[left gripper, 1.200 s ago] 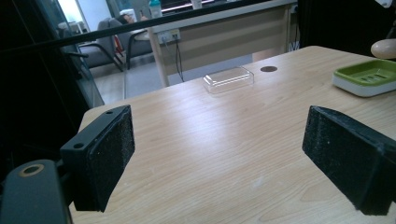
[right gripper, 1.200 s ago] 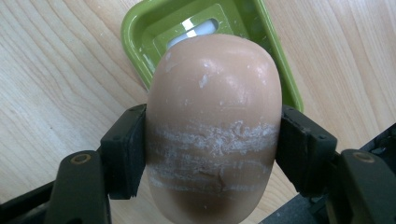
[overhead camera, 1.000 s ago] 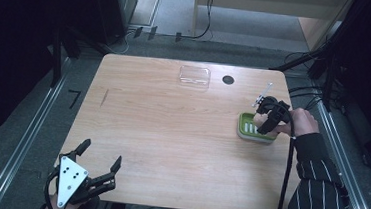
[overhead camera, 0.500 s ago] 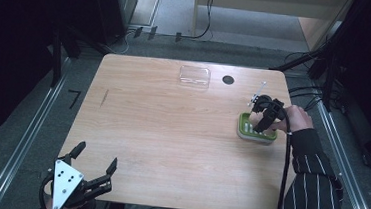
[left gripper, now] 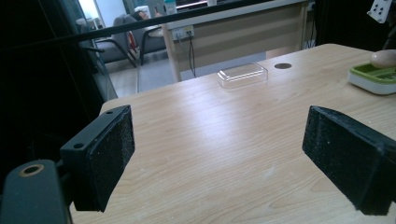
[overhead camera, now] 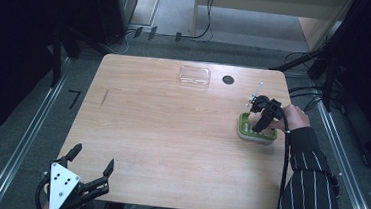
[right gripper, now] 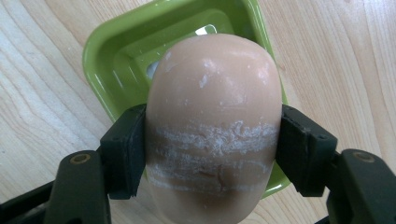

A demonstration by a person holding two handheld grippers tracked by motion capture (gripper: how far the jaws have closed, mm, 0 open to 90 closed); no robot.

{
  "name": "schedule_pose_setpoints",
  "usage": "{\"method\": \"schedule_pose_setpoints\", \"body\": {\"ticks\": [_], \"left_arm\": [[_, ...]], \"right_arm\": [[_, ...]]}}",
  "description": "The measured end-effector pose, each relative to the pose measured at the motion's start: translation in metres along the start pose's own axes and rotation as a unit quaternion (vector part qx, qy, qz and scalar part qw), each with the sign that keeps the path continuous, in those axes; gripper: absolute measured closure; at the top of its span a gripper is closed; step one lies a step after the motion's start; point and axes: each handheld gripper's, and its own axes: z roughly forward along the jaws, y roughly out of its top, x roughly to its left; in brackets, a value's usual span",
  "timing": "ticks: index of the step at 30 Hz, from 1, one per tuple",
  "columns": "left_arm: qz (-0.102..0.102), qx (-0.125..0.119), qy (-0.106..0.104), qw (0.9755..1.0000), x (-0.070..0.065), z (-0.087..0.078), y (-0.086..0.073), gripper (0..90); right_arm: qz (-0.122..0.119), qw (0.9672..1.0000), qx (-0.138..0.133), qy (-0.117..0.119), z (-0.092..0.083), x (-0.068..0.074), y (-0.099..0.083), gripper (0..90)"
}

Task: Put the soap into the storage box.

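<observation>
Soap bar [right gripper: 212, 126] pinched across its middle by right gripper [right gripper: 212, 149] fingers, held directly over green soap dish [right gripper: 116, 51], likely for setting in or lifting out, while left gripper [overhead camera: 74, 188] idles well away from dish, fingers spread, holding nothing.

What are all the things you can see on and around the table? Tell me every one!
Table: one, light wood, centre of the high view.
Soap bar: one, pinkish-tan with white scuffs, clamped between the right jaws above the dish.
Soap dish: one, green with a white base, right side of the table.
Clear plastic lid: one, see-through, far edge of the table.
Round hole: one, dark, beside the lid.
Chairs: dark, in the room beyond the table; count unclear.
Left hand-held gripper: one, black, jaws apart, near left corner.
Right hand-held gripper: one, black, over the dish.
Sleeve: one, dark with white stripes, right.
</observation>
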Motion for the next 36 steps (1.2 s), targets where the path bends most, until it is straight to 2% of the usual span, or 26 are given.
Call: {"method": "schedule_pose_setpoints", "body": {"ticks": [9,36], "left_arm": [[-0.002,0.001,0.003,1.0000,0.001,-0.002,-0.001,9.6],[-0.002,0.003,0.003,1.0000,0.001,-0.002,-0.001,9.6]], "right_arm": [[-0.019,0.9998,0.007,0.005,0.009,0.000,0.005,32.8],[-0.018,0.9997,0.016,0.003,0.017,-0.001,0.006,32.7]]}}
